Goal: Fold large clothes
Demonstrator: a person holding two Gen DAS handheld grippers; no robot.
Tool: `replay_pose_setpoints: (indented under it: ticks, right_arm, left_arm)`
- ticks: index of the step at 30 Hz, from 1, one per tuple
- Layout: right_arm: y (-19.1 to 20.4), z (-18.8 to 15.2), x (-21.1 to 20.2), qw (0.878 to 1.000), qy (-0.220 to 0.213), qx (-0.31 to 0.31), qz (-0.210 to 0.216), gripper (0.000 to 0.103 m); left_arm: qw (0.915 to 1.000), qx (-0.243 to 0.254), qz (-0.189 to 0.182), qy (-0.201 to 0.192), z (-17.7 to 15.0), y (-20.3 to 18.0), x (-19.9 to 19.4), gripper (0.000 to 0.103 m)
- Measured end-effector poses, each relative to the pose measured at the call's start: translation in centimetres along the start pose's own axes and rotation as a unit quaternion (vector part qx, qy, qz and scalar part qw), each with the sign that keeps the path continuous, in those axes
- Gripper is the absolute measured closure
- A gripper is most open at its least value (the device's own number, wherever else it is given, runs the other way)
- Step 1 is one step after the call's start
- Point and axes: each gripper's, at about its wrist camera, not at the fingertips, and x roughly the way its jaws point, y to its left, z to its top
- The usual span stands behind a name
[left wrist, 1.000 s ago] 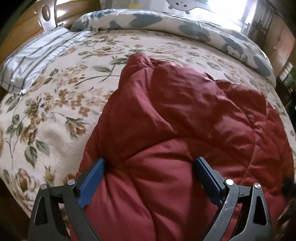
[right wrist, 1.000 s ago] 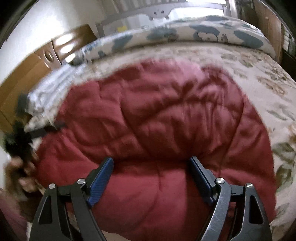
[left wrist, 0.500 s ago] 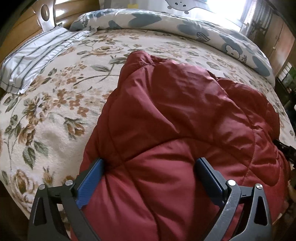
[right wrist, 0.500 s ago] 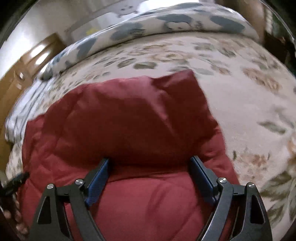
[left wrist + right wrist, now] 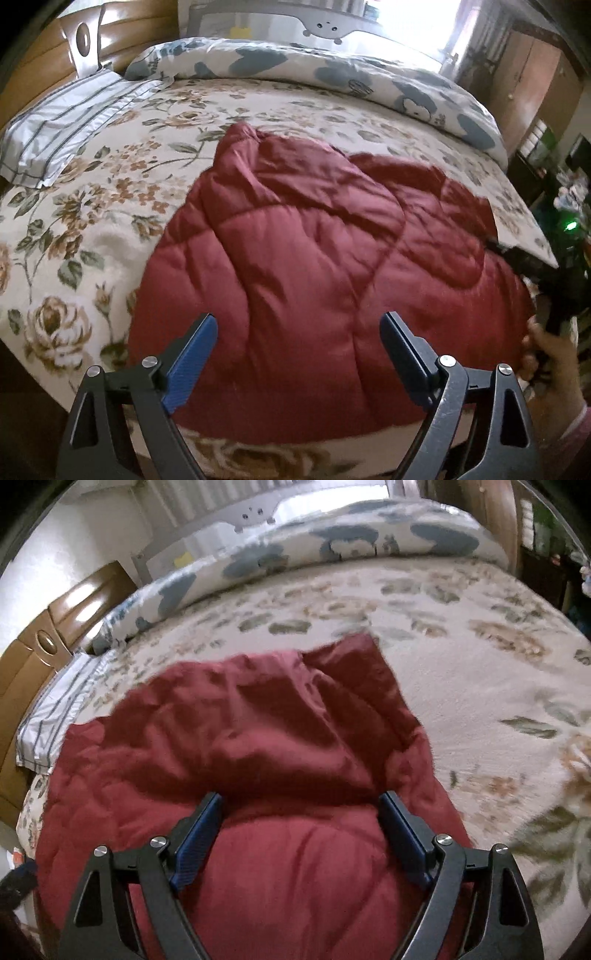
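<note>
Big red puffy coat (image 5: 314,266) lies bunched on flowery bed cover (image 5: 92,229), near front edge of bed. Left gripper (image 5: 298,354) hangs over coat's near part, jaws wide but closing, pads not pressing coat. Right gripper (image 5: 300,832) sits low on coat, jaws wide apart, thick red fold between them; cannot tell if pads squeeze it. Person's hand (image 5: 550,354) at coat's right edge in left view. Striped pillow (image 5: 62,129) far left. Blue-patch quilt (image 5: 332,70) along far side of bed.

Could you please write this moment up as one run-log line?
garment: red quilted jacket bunched on floral bedspread | left claw: closing, nothing gripped | right claw: open above jacket
</note>
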Motion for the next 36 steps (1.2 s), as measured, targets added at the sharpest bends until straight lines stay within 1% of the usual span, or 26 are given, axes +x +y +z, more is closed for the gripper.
replay_pose_setpoints:
  ticks: [3, 6, 8, 9, 11, 12, 14, 16, 17, 20, 22, 23, 27, 29, 31, 33, 36]
  right_arm:
    - [1.7, -2.1, -3.4, 0.999, -0.018, -0.020, 0.022, 0.015]
    - [3.3, -4.2, -5.4, 0.998, -0.022, -0.045, 0.029, 0.015]
    - [4.1, -5.7, -5.6, 0.998, -0.009, -0.064, 0.026, 0.015]
    - [4.3, -6.5, -5.2, 0.997, 0.005, -0.076, 0.016, 0.015]
    - [4.1, -7.9, -4.2, 0.996, 0.021, -0.089, -0.001, 0.015]
    - [3.6, -8.4, -3.8, 0.996, 0.022, -0.083, -0.004, 0.015]
    - [2.4, -8.8, -3.5, 0.998, 0.024, -0.065, -0.001, 0.013]
    - [1.7, -9.0, -3.5, 0.998, 0.028, -0.048, 0.005, 0.013]
    - [1.6, -9.0, -3.5, 0.998, 0.028, -0.047, 0.005, 0.013]
    - [1.2, -9.0, -3.5, 0.999, 0.028, -0.043, 0.008, 0.013]
    - [1.1, -9.4, -3.8, 0.999, 0.025, -0.036, 0.013, 0.013]
    - [1.2, -9.7, -3.9, 0.999, 0.024, -0.034, 0.014, 0.013]
    - [1.3, -9.6, -4.4, 0.999, 0.023, -0.024, 0.019, 0.012]
    - [1.8, -9.3, -5.3, 0.999, 0.016, -0.026, 0.015, 0.013]
    - [2.2, -8.9, -6.4, 0.999, -0.004, -0.033, 0.021, 0.012]
    - [2.4, -8.6, -6.5, 0.999, -0.010, -0.038, 0.023, 0.011]
    - [1.5, -8.6, -4.5, 0.999, 0.016, -0.030, 0.018, 0.011]
  left_arm:
    - [0.9994, 0.017, 0.025, 0.017, -1.1, -0.5, 0.8, 0.014]
    - [0.9992, 0.021, 0.030, 0.017, -1.4, -0.8, 0.9, 0.013]
    - [0.9992, 0.021, 0.030, 0.017, -1.3, -1.0, 1.1, 0.010]
    - [0.9991, 0.022, 0.031, 0.017, -1.3, -1.1, 1.2, 0.009]
    - [0.9991, 0.024, 0.032, 0.017, -1.3, -1.1, 1.5, 0.006]
    - [0.9990, 0.025, 0.032, 0.018, -1.4, -1.3, 1.8, 0.006]
    - [0.9990, 0.027, 0.030, 0.017, -1.5, -1.4, 1.9, 0.006]
    - [0.9992, 0.023, 0.029, 0.014, -1.8, -1.3, 1.1, 0.007]
    - [0.9995, 0.018, 0.024, 0.013, -1.9, -1.1, 0.7, 0.009]
    - [0.9999, 0.005, 0.012, 0.003, -2.1, -0.2, -0.5, 0.009]
    - [0.9997, 0.007, 0.020, 0.009, -2.4, 0.1, -0.2, 0.009]
    - [0.9994, 0.010, 0.028, 0.017, -2.5, 0.2, 0.5, 0.006]
    - [0.9994, 0.001, 0.025, 0.024, -2.5, 0.4, 2.1, 0.002]
    - [0.9993, 0.003, 0.028, 0.023, -2.3, 0.2, 2.3, 0.002]
    - [0.9993, 0.005, 0.029, 0.023, -2.3, 0.1, 2.4, 0.002]
    - [0.9994, 0.004, 0.027, 0.022, -2.4, 0.1, 2.4, 0.001]
    - [0.9994, 0.005, 0.026, 0.023, -2.4, 0.1, 2.4, 0.000]
